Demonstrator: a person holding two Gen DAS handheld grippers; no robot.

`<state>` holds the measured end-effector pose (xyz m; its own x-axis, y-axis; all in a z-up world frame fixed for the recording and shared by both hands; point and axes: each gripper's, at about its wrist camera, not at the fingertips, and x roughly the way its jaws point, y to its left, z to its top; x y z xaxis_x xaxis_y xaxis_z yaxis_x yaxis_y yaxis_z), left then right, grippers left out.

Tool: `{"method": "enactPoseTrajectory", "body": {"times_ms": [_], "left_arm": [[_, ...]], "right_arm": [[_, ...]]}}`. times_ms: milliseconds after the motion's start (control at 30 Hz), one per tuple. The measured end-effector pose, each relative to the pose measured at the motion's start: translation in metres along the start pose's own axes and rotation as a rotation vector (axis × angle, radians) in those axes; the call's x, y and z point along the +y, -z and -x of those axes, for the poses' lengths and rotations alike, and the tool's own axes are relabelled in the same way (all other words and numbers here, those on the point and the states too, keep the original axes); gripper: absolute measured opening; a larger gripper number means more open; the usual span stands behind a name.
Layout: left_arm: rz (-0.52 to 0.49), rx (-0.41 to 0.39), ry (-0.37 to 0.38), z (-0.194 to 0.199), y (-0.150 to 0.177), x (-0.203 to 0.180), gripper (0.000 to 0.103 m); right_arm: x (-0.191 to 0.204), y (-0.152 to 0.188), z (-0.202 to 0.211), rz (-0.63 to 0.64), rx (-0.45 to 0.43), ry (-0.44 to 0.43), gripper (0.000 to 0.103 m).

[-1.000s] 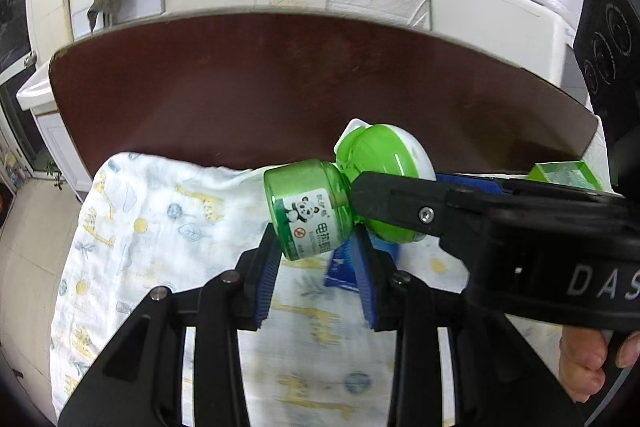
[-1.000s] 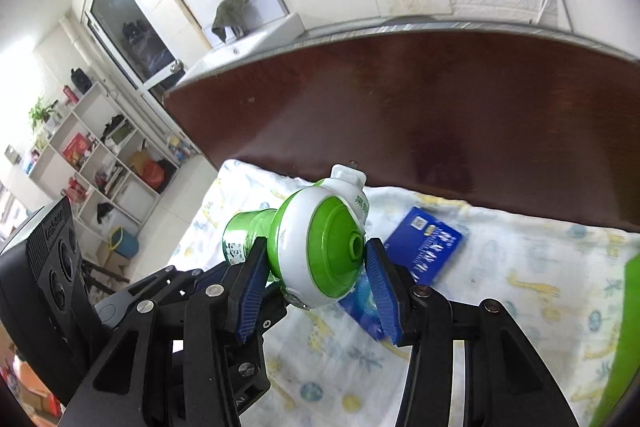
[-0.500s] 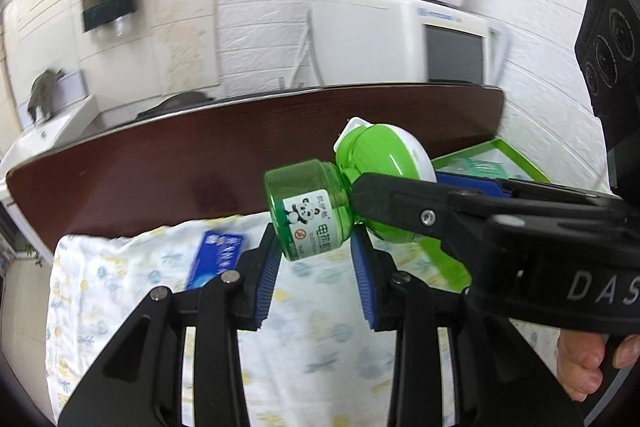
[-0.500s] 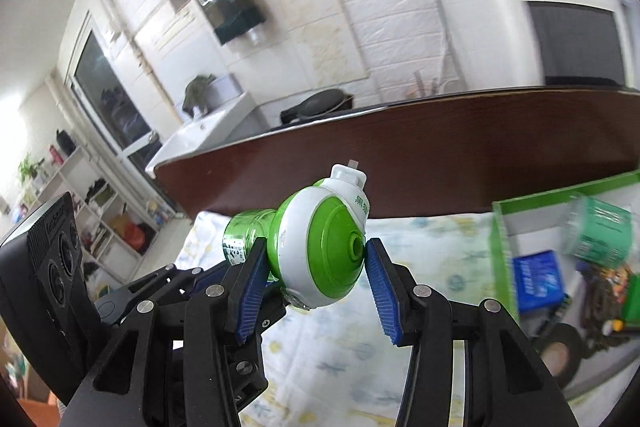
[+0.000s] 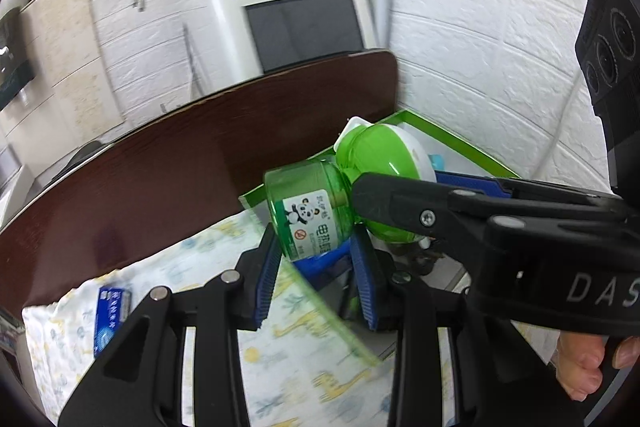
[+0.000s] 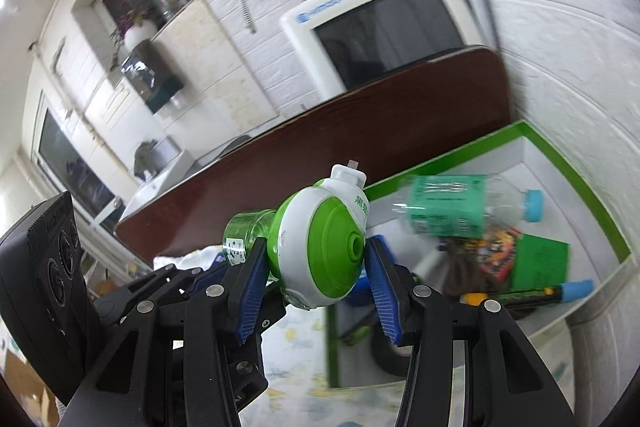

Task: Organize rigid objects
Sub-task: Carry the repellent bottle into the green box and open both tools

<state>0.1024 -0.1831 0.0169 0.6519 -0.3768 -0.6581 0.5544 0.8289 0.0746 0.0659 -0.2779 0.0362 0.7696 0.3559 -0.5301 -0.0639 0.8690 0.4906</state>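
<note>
Your bench [image 5: 132, 195] is dark brown and runs back to a white brick wall [image 5: 480, 27], with a patterned cloth [image 5: 304, 359] spread over its near part. At the right end of the cloth sits a green-rimmed box [image 6: 576, 171] that holds a clear bottle [image 6: 460, 207] with a teal label and blue cap, lying on its side, a green booklet [image 6: 540, 263] and a marker [image 6: 552, 291] with a blue cap, among other clutter. You hold a green mosquito repellent device [image 5: 344, 195] in the air over the box's near-left edge, with both tools on it. Your left tongs [image 5: 316, 267] pinch its clear green bottle end, the one with the panda label. Your right tongs [image 6: 316, 275] pinch its rounded green and white head from both sides. A small blue packet [image 5: 112, 319] lies on the cloth, well apart to the left.
</note>
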Motion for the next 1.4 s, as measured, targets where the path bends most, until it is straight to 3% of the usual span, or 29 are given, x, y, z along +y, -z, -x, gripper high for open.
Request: {"method": "enactPoseTrajectory", "body": {"times_ms": [600,1400], "left_arm": [[-0.106,0.095,0.061,-0.061,-0.017,-0.066,0.032],[-0.158,0.168,0.095,-0.116,-0.029,-0.087,0.034]], "right_arm": [[-0.086,0.005,0.008,-0.148,-0.008,0.064,0.050],[-0.121,0.007,-0.006,-0.251,-0.003,0.124,0.050]]}}
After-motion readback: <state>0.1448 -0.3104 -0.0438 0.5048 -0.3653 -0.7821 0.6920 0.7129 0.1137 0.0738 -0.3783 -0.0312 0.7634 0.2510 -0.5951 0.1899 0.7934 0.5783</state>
